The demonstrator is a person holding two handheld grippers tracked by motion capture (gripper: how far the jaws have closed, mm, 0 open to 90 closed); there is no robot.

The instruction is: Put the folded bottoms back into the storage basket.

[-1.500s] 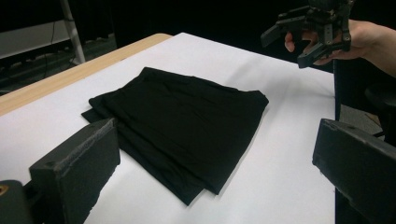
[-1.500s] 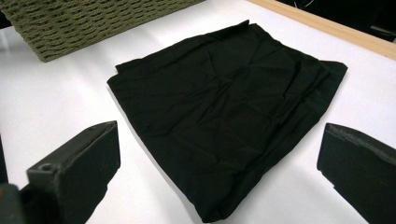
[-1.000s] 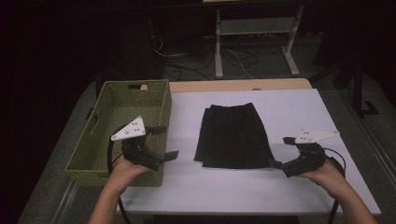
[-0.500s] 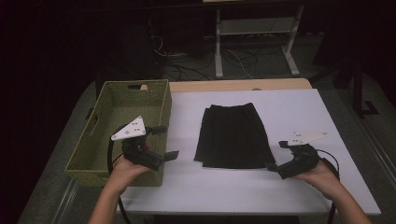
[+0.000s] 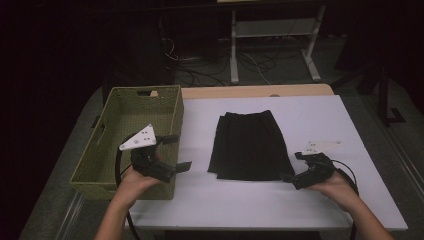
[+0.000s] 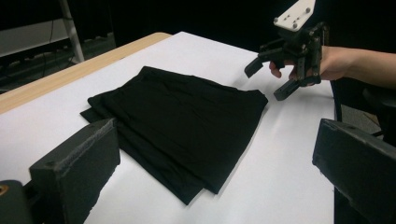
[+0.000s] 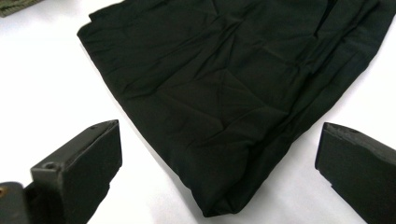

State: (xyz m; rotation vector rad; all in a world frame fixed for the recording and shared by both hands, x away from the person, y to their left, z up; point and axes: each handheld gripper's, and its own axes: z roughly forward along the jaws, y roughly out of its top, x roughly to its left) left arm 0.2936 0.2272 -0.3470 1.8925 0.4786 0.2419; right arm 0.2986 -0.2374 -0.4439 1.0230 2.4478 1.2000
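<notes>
Skirt [image 5: 249, 145] corner sits between gaping right claw [image 5: 295, 168] jaws.

Left gripper [image 5: 172, 152] held by the left hand [image 5: 134, 177] near the tabletop's near-left edge, jaws wide apart. Right gripper [image 5: 292, 167] held by the right hand [image 5: 336, 185] near the near-right edge, jaws spread.

We hold two black grippers, the left gripper [image 5: 176, 152] and right gripper [image 5: 293, 166], each topped by a pale three-cornered plate dotted with screws, with blocky matte jaws, a black cable trailing, and our forearms bare.
</notes>
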